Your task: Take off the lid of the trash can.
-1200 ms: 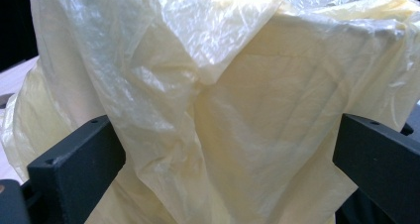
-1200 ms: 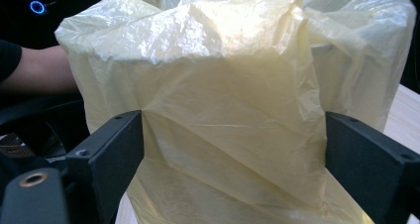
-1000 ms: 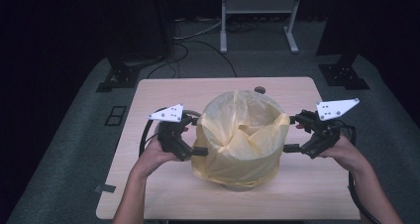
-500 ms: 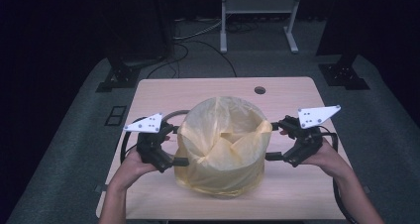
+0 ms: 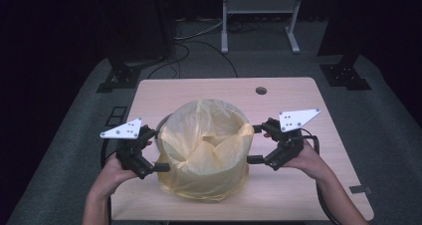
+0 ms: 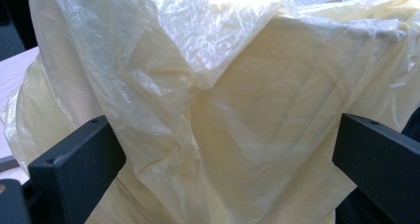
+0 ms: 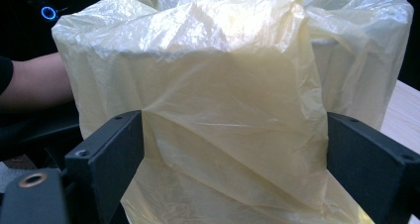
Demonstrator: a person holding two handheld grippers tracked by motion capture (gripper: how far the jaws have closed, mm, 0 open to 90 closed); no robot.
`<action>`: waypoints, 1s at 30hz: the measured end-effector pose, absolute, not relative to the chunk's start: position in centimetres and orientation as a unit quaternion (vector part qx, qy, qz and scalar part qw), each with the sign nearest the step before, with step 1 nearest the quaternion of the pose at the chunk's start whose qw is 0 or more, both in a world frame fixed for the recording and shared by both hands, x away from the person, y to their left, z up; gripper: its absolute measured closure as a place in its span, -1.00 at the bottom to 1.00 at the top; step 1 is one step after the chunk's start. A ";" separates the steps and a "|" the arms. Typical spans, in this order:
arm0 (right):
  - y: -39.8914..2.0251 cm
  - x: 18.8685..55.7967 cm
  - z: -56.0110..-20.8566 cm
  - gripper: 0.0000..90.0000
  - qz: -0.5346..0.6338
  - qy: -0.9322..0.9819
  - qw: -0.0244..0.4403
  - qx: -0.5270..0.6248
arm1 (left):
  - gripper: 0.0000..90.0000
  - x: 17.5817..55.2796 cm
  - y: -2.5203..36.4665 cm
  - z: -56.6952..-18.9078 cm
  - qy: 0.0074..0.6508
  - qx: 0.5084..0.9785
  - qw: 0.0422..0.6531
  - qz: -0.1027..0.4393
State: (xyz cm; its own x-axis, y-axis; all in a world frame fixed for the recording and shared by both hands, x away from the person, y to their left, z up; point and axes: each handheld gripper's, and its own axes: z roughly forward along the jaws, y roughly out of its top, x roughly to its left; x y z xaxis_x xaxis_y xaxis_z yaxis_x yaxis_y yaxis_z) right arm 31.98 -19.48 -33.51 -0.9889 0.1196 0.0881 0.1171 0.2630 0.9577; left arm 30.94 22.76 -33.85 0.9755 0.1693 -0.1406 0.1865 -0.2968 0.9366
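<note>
A round bin lined with a pale yellow plastic bag point(image 5: 204, 150) stands upright on the wooden table point(image 5: 298, 95), near its front edge. My left gripper point(image 5: 158, 150) is at the bin's left side and my right gripper point(image 5: 253, 144) at its right side. Each has its jaws wide apart, set against the bag-covered wall. In the left gripper view the bag point(image 6: 223, 110) bulges between the two jaws of my left gripper point(image 6: 228, 154). In the right gripper view the bag point(image 7: 228, 85) spans from jaw to jaw of my right gripper point(image 7: 233, 154). The bin's inside is hidden by folded bag.
A small round hole point(image 5: 261, 90) sits in the tabletop at the back. Black stands point(image 5: 119, 75) and a white frame point(image 5: 259, 16) are on the floor beyond the table. Cables trail from both grippers. The other forearm point(image 7: 34, 85) shows in the right gripper view.
The bin and both grippers have slid together toward the table's front edge and a little to the left. The jaws keep the same width.
</note>
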 end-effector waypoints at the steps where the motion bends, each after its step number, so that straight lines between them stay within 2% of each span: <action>1: -19.5 31.9 -33.5 -0.79 0.602 0.795 0.002 0.075 | -1.00 30.9 22.8 -33.8 0.113 0.807 0.579 -0.006; 7: -19.5 31.8 -33.1 -0.79 0.597 0.798 0.003 0.075 | -1.00 30.6 24.4 -32.8 0.130 0.800 0.586 0.014; 10: -19.6 31.8 -33.0 -0.79 0.597 0.799 0.004 0.073 | -1.00 30.0 25.7 -30.2 0.134 0.788 0.600 0.027; 13: -19.7 31.9 -32.8 -0.79 0.595 0.800 0.003 0.074 | -1.00 29.4 25.3 -27.7 0.127 0.791 0.597 0.036; 22: -19.7 32.0 -32.1 -0.79 0.594 0.801 0.009 0.071 | -1.00 29.3 19.4 -21.7 0.082 0.833 0.545 0.053; 30: -20.1 32.1 -31.6 -0.79 0.596 0.800 0.013 0.074 | -1.00 31.0 13.6 -20.3 0.069 0.865 0.494 0.051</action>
